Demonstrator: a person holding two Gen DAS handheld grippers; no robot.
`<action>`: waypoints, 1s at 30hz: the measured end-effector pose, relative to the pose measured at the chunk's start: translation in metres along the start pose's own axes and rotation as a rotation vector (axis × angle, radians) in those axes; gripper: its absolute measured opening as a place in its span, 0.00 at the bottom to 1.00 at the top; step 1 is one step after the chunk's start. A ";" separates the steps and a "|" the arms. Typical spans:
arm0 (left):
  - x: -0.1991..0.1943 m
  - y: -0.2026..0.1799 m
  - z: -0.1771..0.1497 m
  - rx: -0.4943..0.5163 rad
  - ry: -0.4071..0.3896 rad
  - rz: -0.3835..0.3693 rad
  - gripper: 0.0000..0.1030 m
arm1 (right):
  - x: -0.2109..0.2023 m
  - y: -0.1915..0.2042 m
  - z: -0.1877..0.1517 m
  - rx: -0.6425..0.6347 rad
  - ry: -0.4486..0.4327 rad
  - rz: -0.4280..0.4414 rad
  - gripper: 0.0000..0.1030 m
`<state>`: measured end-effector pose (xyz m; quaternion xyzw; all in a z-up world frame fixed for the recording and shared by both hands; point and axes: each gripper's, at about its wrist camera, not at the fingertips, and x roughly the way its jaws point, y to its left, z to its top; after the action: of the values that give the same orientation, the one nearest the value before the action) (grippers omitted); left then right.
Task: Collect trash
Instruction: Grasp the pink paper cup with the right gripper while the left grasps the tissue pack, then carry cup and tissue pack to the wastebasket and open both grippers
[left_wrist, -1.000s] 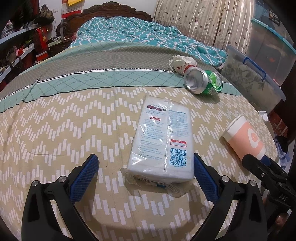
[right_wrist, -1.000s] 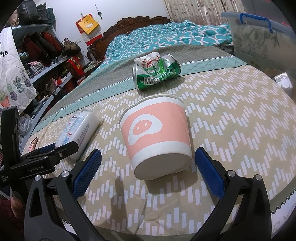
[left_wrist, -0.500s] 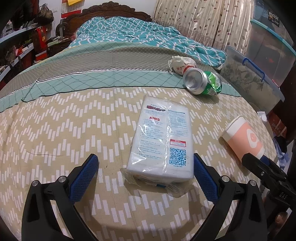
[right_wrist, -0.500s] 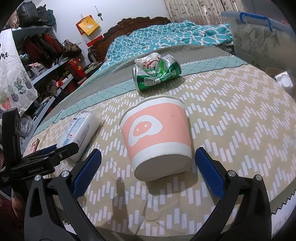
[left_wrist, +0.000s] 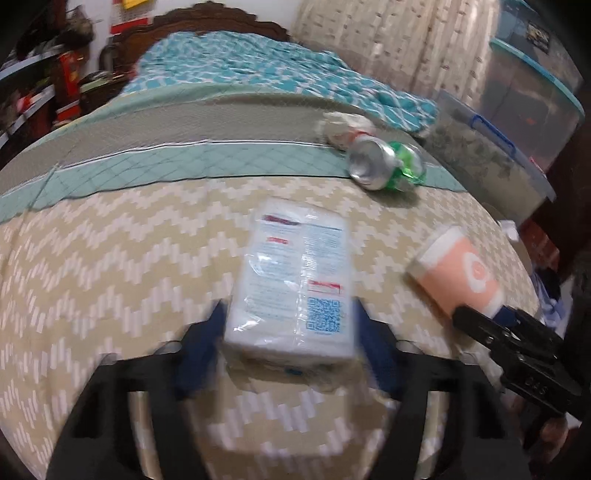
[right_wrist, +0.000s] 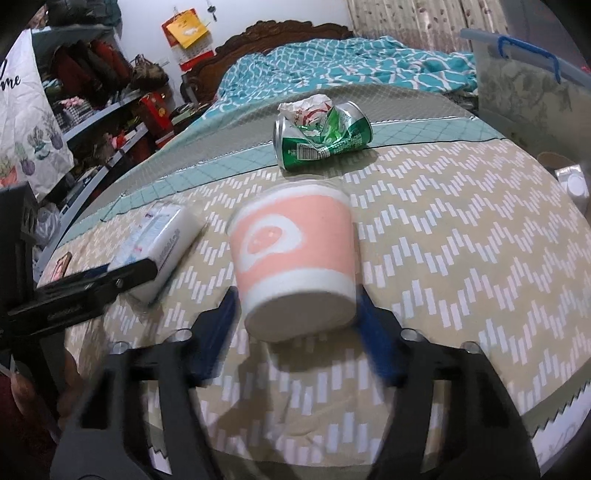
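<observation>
Blue-padded left gripper (left_wrist: 290, 347) closing around tissue pack (left_wrist: 295, 280), right gripper (right_wrist: 295, 325) closing around pink cup (right_wrist: 295, 258), contact seemingly just made, blurred

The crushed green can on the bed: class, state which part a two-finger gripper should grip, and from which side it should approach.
Grip the crushed green can across its dented middle, coming from above. It lies on its side with the round ends facing left and right, and crumpled paper sits close behind it, so a grip from the near side looks easiest.

Dim indoor light, fisheye bending at edges, motion blur across both views.
</observation>
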<state>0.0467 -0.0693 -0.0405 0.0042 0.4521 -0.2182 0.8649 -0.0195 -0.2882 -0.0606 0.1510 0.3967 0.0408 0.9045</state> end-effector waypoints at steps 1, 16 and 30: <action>0.002 -0.002 0.002 0.000 0.010 -0.020 0.57 | -0.001 -0.004 0.000 0.013 -0.005 0.013 0.59; 0.084 -0.199 0.081 0.320 0.093 -0.309 0.56 | -0.079 -0.173 0.018 0.351 -0.208 -0.159 0.59; 0.171 -0.439 0.134 0.647 0.124 -0.412 0.89 | -0.095 -0.336 0.035 0.648 -0.254 -0.253 0.78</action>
<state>0.0690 -0.5582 -0.0116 0.1989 0.4028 -0.5180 0.7279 -0.0743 -0.6343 -0.0737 0.3832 0.2893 -0.2182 0.8496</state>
